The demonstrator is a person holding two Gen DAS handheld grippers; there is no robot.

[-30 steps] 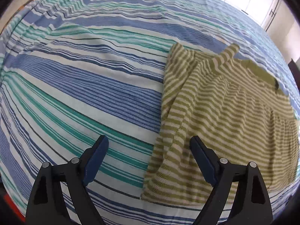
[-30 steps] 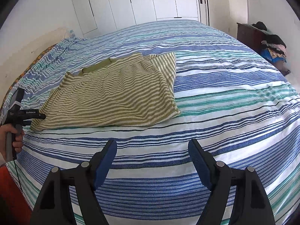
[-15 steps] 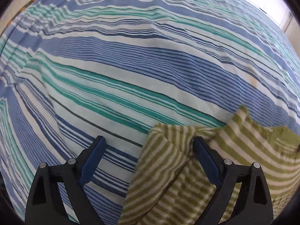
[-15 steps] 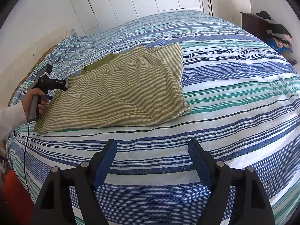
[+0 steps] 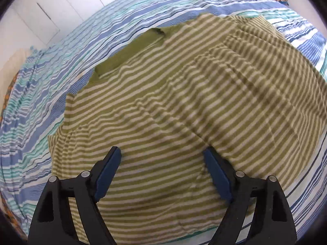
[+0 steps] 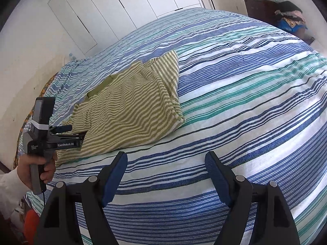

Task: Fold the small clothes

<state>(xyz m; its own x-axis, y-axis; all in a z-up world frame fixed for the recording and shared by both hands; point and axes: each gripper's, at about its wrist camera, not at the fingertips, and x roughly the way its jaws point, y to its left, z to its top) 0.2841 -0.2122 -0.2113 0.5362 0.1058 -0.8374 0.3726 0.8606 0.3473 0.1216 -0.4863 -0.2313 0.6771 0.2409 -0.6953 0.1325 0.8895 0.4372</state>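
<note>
An olive-and-cream striped shirt lies flat on the bed with its plain olive collar at the far side; one side is folded inward. My left gripper hovers low over the shirt's near part with striped cloth between its closing jaws, and the pads are not pressing on it. In the right wrist view the left gripper lies on its side at the left edge of the shirt, held by a hand. My right gripper stands open over bare bedspread, short of the shirt.
The blue, teal and white striped bedspread covers the whole bed. White wardrobe doors stand behind it. A dark dresser piled with clothes is at the far right. Something orange sits low beside the bed's left edge.
The left gripper swung across from bare bedspread near a sleeve, rolled, and now hangs over the shirt's body with narrower jaws. The right gripper shifted slightly and tilted.
</note>
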